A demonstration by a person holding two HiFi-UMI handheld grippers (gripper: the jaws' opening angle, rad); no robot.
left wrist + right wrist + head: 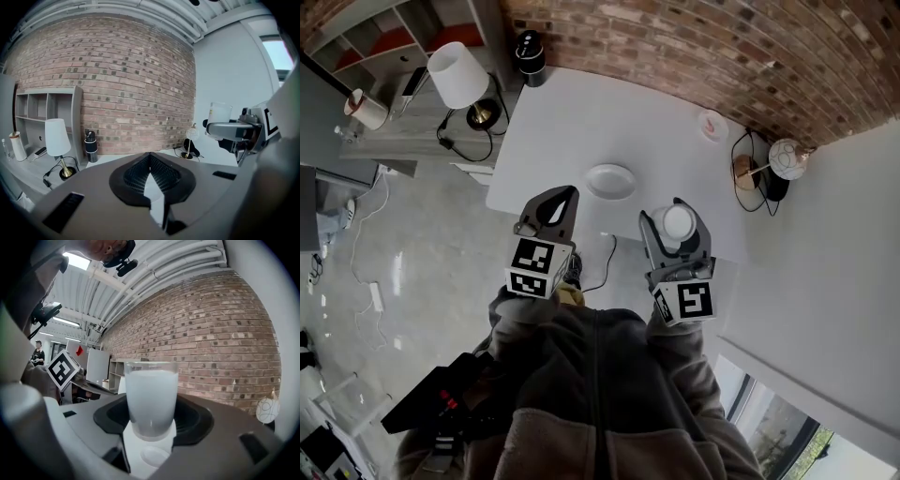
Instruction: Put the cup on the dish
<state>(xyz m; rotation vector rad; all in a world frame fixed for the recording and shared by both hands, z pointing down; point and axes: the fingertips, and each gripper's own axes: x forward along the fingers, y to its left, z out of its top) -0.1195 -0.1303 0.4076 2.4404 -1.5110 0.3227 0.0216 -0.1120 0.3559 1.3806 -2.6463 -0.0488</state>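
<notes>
Left tongs [150,154]: jaws together at the tips, nothing between them.
Desk [112,158]: white, ahead of the tips and below them.
Lamp [57,138]: white shade, brass foot; ahead, well to the left of the left tongs.
Bottle [90,146]: dark, upright; ahead-left, between lamp and tips, close to the brick wall [136,84].
Shelf unit [44,110]: far left, behind the lamp.
Right tongs [221,127]: to the right, higher than the left tongs' tips; clamped on the cup [220,112], upright.
Globe lamp [191,135]: ahead-right, near the wall corner.
</notes>
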